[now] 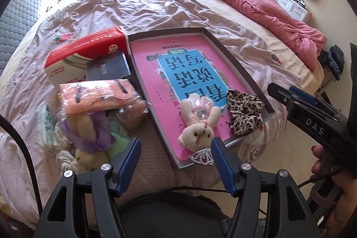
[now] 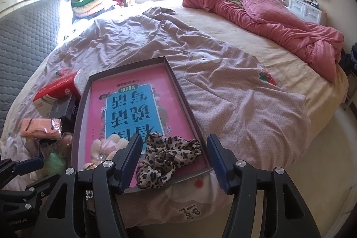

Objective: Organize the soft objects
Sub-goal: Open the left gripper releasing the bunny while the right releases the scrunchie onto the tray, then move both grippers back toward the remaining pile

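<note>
Left gripper [image 1: 176,154] stands wide with nothing between its blue pads; at its one o'clock the plush bunny [image 1: 198,124] lies in the shallow box [image 1: 234,55]. Right gripper [image 2: 174,156] also gapes empty; the leopard scrunchie [image 2: 169,157] lies below it, draped over the box's near rim.
</note>
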Demonstrator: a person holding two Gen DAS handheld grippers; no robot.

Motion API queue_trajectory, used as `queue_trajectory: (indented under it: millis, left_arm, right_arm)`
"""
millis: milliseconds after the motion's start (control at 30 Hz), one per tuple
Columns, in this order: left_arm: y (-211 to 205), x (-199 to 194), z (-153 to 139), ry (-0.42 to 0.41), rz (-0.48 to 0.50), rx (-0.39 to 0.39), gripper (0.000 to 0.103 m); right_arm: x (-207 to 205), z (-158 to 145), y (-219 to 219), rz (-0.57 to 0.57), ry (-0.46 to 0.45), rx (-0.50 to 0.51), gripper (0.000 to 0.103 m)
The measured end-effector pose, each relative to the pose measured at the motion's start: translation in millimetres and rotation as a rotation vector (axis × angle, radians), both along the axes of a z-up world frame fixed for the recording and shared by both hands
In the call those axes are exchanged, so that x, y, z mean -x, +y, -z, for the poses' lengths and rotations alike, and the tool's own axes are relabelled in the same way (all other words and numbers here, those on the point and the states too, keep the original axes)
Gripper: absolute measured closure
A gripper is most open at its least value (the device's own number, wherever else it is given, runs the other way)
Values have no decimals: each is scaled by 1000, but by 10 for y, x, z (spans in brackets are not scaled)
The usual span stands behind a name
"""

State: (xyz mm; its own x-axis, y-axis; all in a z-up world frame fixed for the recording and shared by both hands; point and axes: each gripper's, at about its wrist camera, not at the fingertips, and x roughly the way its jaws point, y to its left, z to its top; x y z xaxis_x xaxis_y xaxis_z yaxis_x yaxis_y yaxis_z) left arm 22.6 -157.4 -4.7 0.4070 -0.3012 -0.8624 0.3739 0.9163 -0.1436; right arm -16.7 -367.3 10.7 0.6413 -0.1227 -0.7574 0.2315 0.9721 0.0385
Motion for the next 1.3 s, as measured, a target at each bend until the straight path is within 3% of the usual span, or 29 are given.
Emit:
queue_trajectory:
  millis: [333, 700, 1300]
  left_arm:
    - [247, 82, -76, -25, -58, -15, 38]
    - [442, 115, -153, -37, -99, 8, 38]
    - [896, 165, -177, -36, -187, 29, 38]
  right_arm:
    - [3, -118, 358, -101, -38, -15, 30]
    - [19, -265, 679, -188, -69, 38, 30]
    - [53, -374, 1070, -304, -94, 32, 29]
